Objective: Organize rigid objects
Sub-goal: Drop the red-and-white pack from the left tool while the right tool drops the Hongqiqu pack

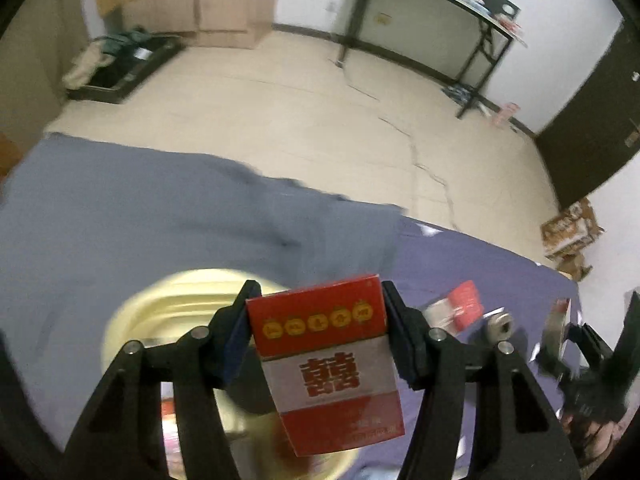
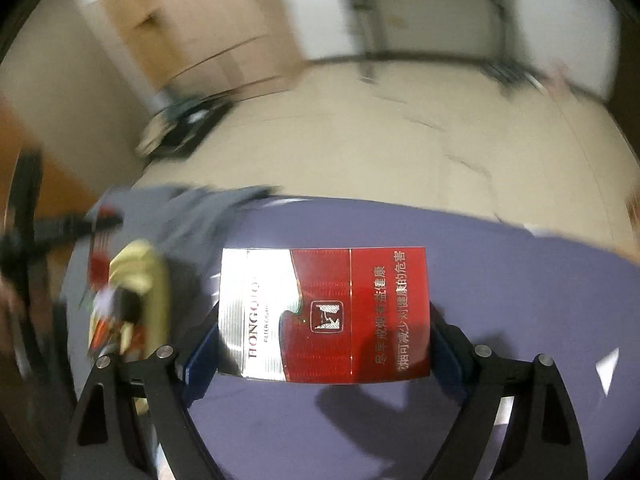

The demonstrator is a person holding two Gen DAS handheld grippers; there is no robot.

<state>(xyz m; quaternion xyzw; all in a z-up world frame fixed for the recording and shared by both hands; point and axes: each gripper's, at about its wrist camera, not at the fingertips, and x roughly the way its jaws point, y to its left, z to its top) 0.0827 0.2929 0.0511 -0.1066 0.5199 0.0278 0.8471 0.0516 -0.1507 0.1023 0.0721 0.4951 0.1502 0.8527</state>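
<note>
My left gripper is shut on a red cigarette pack with a silver band and red double characters. The pack stands upright between the pads, held above a pale yellow round tin. My right gripper is shut on a red and silver cigarette pack gripped by its short ends and lying crosswise over the purple tablecloth. The yellow tin appears blurred at the left of the right wrist view, with red items inside.
Another red pack and a small metal piece lie on the purple cloth. A grey cloth covers the table's left part. Beyond the table edge are beige floor, cardboard boxes and a black-framed folding table.
</note>
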